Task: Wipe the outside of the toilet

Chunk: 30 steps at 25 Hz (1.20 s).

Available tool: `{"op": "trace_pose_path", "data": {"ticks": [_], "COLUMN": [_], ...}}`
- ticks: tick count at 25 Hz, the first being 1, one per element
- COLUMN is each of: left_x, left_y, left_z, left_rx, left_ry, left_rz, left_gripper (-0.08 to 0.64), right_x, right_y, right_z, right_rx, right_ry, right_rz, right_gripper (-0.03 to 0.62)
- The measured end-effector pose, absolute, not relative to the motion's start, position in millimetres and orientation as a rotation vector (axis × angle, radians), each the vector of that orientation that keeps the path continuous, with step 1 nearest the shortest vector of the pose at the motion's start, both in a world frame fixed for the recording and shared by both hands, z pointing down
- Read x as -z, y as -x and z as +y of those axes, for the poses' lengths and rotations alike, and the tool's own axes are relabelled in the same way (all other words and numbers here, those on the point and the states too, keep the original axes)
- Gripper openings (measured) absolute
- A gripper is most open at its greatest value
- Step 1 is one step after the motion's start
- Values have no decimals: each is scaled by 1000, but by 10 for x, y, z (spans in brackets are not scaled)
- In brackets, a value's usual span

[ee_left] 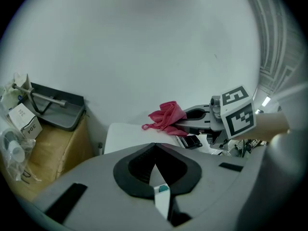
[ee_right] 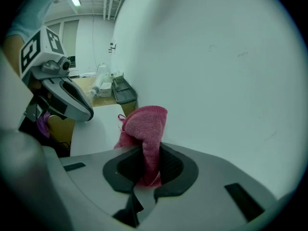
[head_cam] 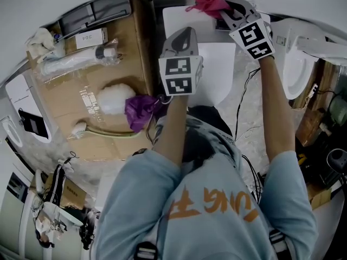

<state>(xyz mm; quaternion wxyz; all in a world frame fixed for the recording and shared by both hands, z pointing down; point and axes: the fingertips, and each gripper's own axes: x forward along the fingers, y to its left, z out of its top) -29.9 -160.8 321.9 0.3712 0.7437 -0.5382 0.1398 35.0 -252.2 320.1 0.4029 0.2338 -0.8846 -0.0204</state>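
Wiping step under way. Right gripper jaws clamp cloth at far edge of tank. Left gripper jaws closed, empty. Next, probably: press cloth down, sweep across tank.

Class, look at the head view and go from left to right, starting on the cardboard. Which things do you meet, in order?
In order: white fluffy brush → purple cloth → left gripper → right gripper, which clamps the pink cloth.
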Motion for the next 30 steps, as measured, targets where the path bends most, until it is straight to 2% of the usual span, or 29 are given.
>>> {"op": "trace_pose_path", "data": {"ticks": [30], "left_x": [-3214], "left_y": [-333], "left_z": [-1681], "left_rx": [-454], "left_ry": [-2015], "left_rz": [-1263], "left_gripper": [25], "right_x": [-3204], "right_y": [-1737], "right_z": [-2547], "right_rx": [50], "right_ry": [-911], "right_rz": [-2099], "right_gripper": [66]}}
